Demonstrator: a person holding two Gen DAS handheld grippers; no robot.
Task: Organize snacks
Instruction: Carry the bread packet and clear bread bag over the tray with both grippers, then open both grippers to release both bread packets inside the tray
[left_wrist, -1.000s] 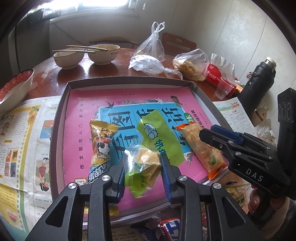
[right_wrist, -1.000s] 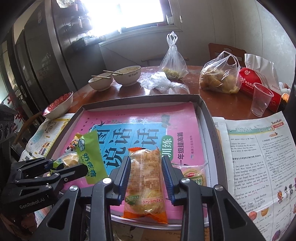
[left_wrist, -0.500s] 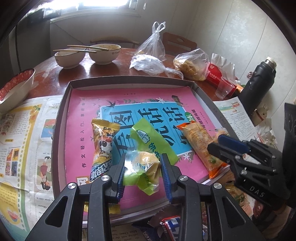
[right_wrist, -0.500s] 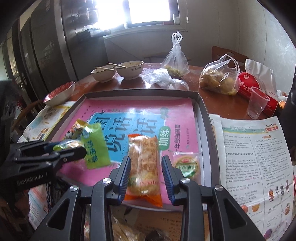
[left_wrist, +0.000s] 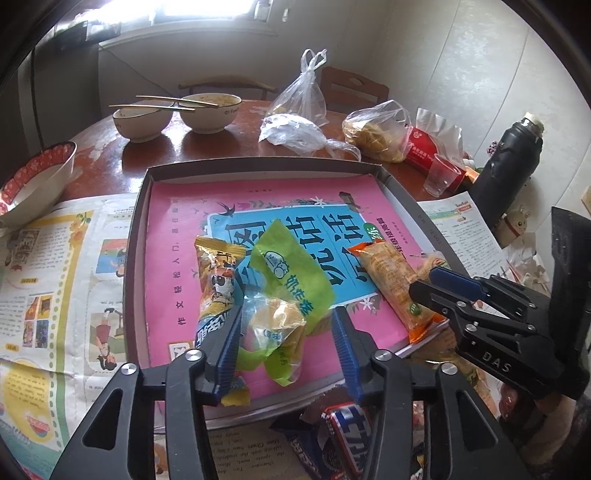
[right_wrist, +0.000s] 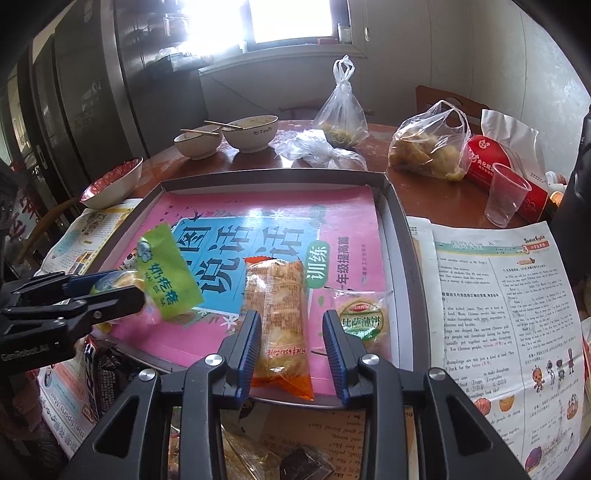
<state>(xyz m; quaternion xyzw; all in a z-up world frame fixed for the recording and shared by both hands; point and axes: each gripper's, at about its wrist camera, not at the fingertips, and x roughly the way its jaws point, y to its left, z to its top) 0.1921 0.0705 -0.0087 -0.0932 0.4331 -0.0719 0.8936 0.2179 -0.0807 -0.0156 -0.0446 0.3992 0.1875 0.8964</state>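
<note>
Green snack pack (left_wrist: 284, 295) between parted left tool (left_wrist: 286, 325) fingers; right tool (right_wrist: 291, 332) open astride orange pack (right_wrist: 275, 317).

Round dark-red wooden table (left_wrist: 155, 155) under a bright blown-out window (right_wrist: 295, 20), pale walls (left_wrist: 461, 74) on the right, two wooden chairs (left_wrist: 354, 85) behind the table, tall dark cabinet (right_wrist: 110, 92) along the left side.

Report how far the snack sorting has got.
Done: four packets lie in the tray, among them the yellow packet and round cracker pack. In hand: left gripper straddles the green packet, right gripper the orange packet, both open. Left: loose wrappers below the tray.
</note>
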